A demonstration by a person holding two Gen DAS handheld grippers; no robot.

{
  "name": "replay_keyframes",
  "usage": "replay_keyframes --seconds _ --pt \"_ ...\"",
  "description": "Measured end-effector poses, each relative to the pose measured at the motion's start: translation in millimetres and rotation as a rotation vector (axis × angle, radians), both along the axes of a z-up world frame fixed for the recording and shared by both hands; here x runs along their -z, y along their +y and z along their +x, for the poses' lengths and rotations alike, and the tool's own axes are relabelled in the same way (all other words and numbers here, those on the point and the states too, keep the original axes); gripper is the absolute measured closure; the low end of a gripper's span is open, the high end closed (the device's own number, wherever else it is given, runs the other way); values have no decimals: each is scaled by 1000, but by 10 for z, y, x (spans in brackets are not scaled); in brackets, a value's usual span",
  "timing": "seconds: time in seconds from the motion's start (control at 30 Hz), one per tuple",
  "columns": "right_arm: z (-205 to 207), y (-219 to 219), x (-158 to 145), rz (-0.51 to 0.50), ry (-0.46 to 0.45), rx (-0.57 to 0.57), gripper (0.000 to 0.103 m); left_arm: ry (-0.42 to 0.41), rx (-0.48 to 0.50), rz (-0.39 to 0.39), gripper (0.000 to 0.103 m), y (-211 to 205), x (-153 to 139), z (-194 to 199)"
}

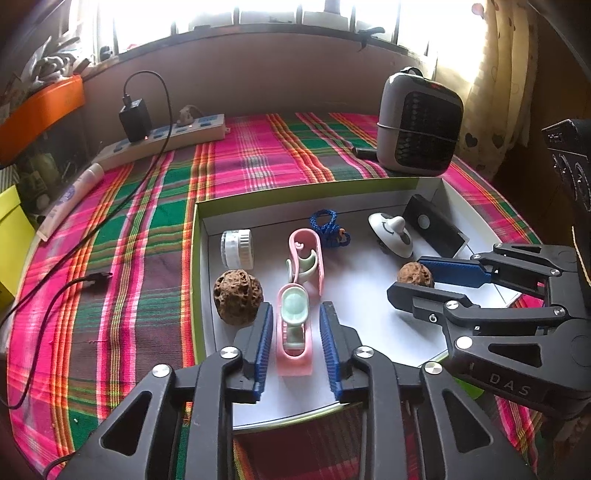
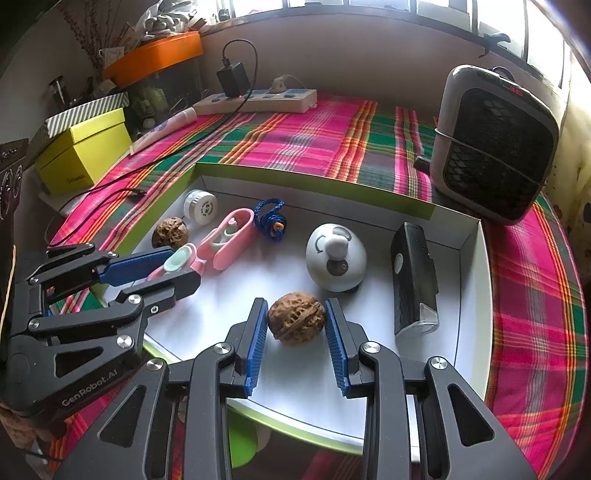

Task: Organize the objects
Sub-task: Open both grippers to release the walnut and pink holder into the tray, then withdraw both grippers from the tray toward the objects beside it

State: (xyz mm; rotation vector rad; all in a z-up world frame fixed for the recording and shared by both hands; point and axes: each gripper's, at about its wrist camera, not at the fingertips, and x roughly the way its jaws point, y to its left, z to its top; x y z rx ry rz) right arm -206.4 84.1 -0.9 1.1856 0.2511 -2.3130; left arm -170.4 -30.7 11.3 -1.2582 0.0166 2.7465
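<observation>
Daylit from the window (image 1: 258, 11) along the far edge; panes blown out to white, glare washing the curtain (image 1: 495, 74). Soft shadows inside the tray (image 1: 207, 221). Strong fisheye bending, dark vignetted corners. Sharp centrally, slightly soft toward edges.

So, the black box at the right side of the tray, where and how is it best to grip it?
Grip the black box across its two long sides, near the middle, coming from above. It lies flat in the tray as a long narrow block, so the short width probably fits between the pads. The wall on its right leaves only a little room, so set the claw carefully there.
</observation>
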Motion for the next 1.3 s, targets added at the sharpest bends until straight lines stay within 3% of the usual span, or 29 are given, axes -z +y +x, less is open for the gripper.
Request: replay_keyframes --seconds 0.07,0.6,1.3 --pt "4 8 -7 -2 1 3 64 -1 1 2 77 -3 1 -2" --pt "91 87 -139 -35 33 45 63 20 -12 22 74 -29 -121 131" --pt "649 206 -454 -87 142 92 63 109 -55 30 74 -74 -371 673"
